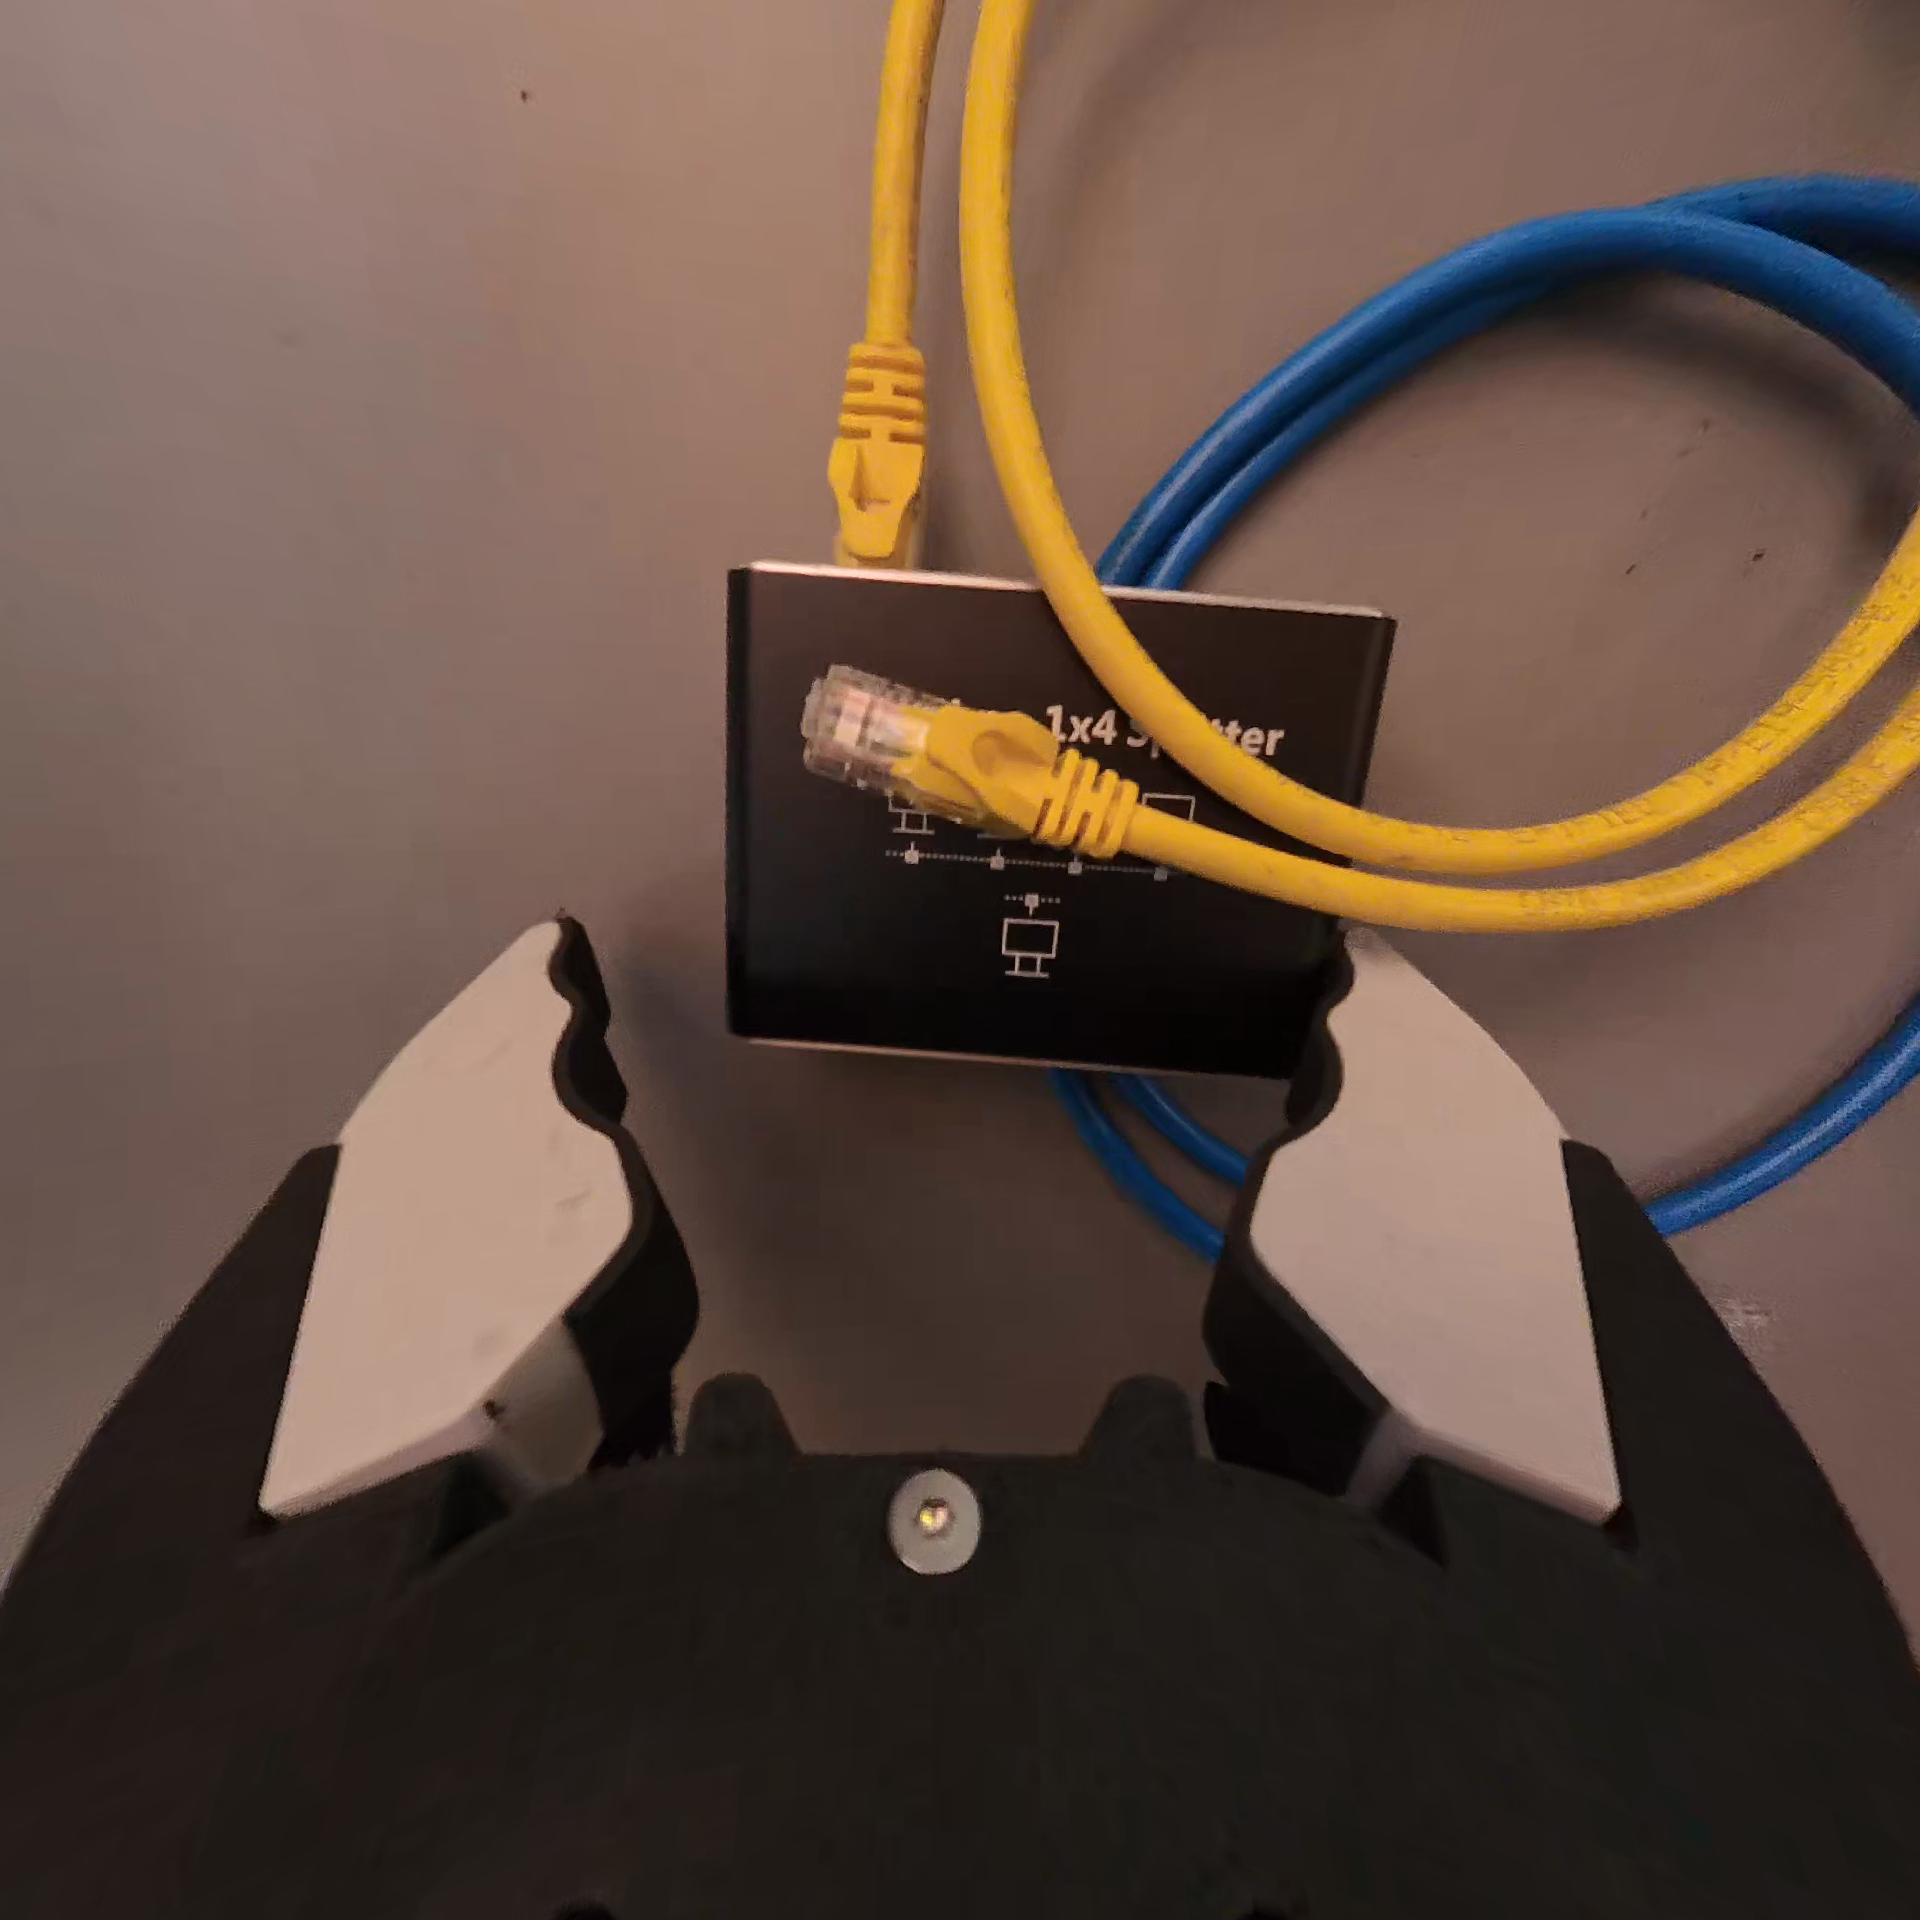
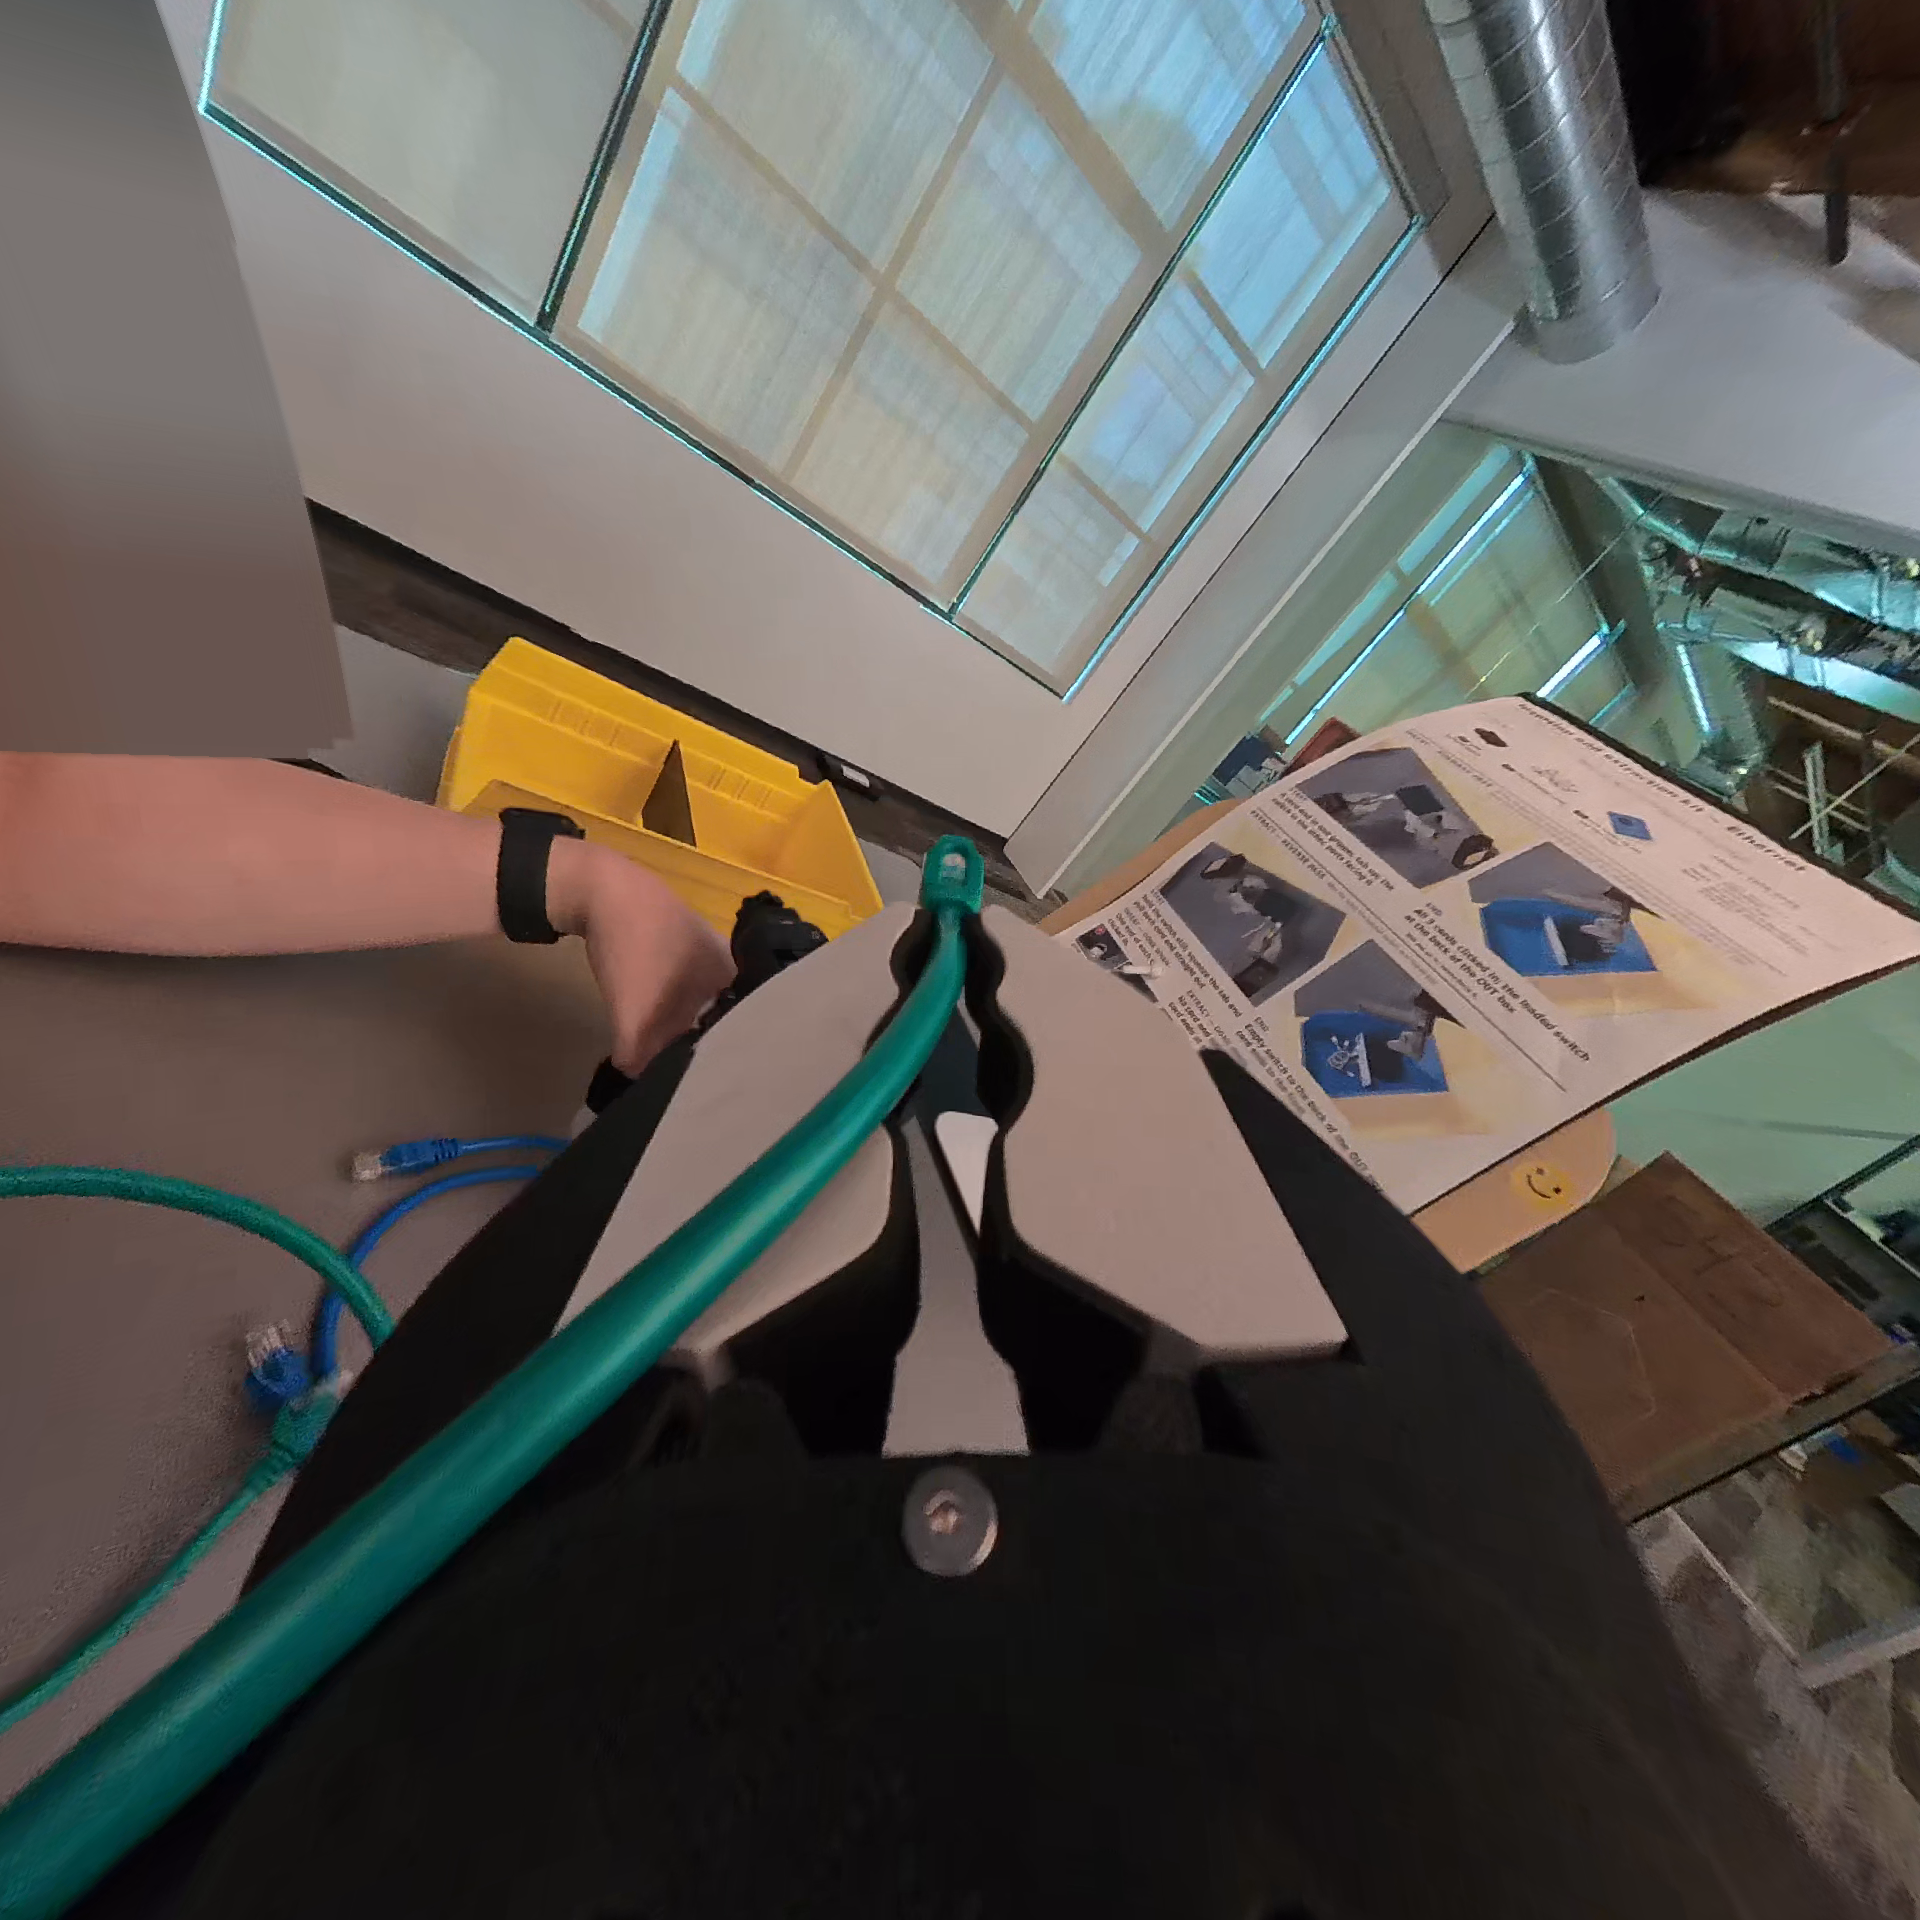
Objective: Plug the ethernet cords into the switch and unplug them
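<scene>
In the left wrist view a black switch box (image 1: 1039, 977) lies on the grey table. One yellow plug (image 1: 878, 457) sits at its far edge, seemingly in a port. A loose yellow plug (image 1: 935, 753) and its yellow cord (image 1: 1039, 416) lie across the box top. A blue cord (image 1: 1455, 312) loops beside and under the box. My left gripper (image 1: 956, 966) is open and empty, just short of the box. In the right wrist view my right gripper (image 2: 951, 925) is shut on a green cord (image 2: 727, 1216), raised, its green plug (image 2: 948, 871) sticking out past the fingertips.
In the right wrist view a person's bare arm (image 2: 312, 852) holds the other gripper in front of a yellow bin (image 2: 644, 769). Blue plugs (image 2: 405, 1158) and green cord loops (image 2: 208, 1205) lie on the table. An instruction sheet (image 2: 1455, 894) on a board stands to the right. About 35 cm separates my left fingertips from my right.
</scene>
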Demonstrator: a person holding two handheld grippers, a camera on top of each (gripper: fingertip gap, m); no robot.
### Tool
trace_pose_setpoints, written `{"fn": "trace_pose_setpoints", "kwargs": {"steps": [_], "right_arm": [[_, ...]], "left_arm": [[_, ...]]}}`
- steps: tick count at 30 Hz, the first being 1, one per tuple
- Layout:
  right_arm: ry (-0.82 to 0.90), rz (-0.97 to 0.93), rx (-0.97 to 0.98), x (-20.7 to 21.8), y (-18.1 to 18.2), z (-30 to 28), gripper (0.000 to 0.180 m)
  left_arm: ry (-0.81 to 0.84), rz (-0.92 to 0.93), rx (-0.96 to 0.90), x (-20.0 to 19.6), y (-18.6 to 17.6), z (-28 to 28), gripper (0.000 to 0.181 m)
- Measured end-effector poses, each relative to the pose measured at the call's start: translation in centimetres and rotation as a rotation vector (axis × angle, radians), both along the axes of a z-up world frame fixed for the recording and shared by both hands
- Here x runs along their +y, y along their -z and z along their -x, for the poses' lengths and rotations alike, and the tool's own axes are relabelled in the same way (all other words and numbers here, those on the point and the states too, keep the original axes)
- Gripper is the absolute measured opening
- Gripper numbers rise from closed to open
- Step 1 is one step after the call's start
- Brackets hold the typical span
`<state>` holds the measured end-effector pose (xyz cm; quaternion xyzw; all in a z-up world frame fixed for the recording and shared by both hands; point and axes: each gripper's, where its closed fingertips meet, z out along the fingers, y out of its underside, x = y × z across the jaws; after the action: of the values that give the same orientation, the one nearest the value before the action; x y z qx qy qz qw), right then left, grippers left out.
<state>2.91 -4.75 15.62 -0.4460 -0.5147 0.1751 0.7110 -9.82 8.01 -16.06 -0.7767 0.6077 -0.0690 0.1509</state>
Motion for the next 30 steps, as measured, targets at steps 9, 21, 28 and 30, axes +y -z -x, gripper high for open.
{"fn": "trace_pose_setpoints", "kwargs": {"steps": [9,21,28,30], "right_arm": [[-0.038,0.013,0.028,-0.8,-0.5,-1.2,0.006],[-0.070,0.024,-0.022,-1.0,0.3,-0.1,0.006],[-0.065,0.029,-0.034,-0.7,0.6,0.1,0.006],[-0.065,0.033,-0.039,-0.5,0.7,0.2,0.006]], "left_arm": [[0.155,0.007,0.037,-1.0,-0.1,0.8,0.105],[0.084,0.162,0.140,0.9,-0.4,6.4,0.103],[0.137,0.061,0.162,1.9,0.4,6.3,0.116],[0.164,0.072,0.163,1.7,0.3,5.9,0.113]]}}
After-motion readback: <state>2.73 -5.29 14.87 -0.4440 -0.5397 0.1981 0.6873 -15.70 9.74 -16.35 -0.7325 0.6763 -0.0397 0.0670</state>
